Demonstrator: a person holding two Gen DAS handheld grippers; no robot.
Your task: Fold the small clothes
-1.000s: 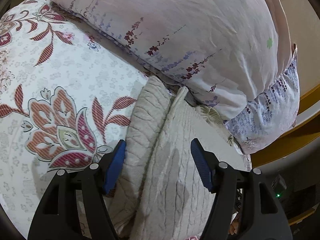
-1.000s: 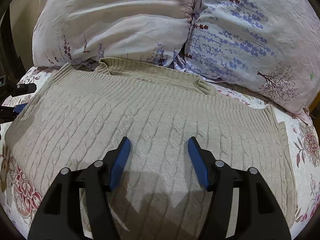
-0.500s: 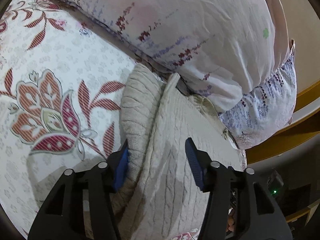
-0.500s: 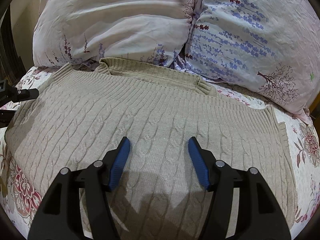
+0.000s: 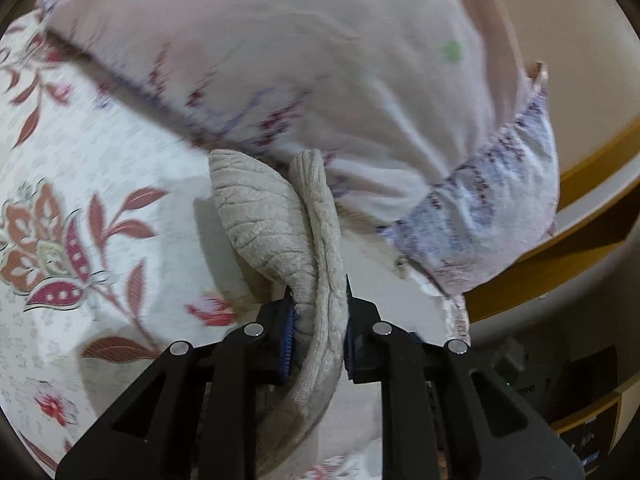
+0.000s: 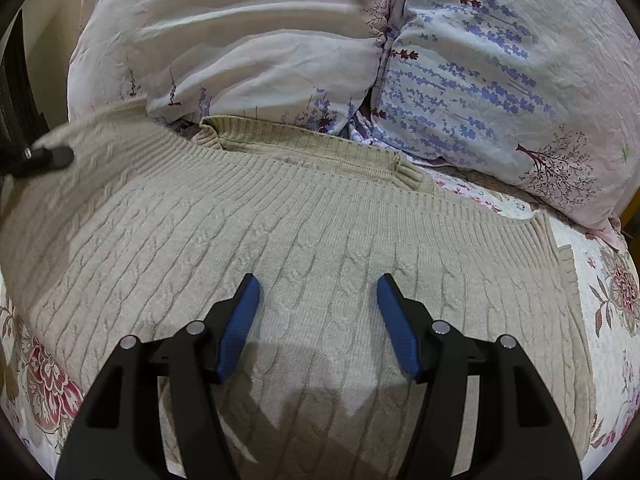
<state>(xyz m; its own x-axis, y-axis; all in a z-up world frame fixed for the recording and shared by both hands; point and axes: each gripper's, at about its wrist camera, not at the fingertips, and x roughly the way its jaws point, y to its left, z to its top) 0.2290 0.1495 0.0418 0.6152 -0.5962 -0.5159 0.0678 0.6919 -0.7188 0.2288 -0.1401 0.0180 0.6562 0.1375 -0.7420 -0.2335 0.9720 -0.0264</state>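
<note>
Pinching the beige sweater's [image 5: 320, 240] left edge, the left gripper [image 5: 316, 336] lifts it; the right gripper [image 6: 318, 320] hovers spread over the sweater's near middle.

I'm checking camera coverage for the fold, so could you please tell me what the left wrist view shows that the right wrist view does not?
Only the left wrist view shows the left claw shut on the beige cable-knit sweater, a bunched edge rising between its blue pads, plus the wooden bed frame.

Only the right wrist view shows the sweater's ribbed collar and spread body, with the right claw open above it, and the pillows' tree print.

Both show the sweater, the pillows and the floral bedsheet.
</note>
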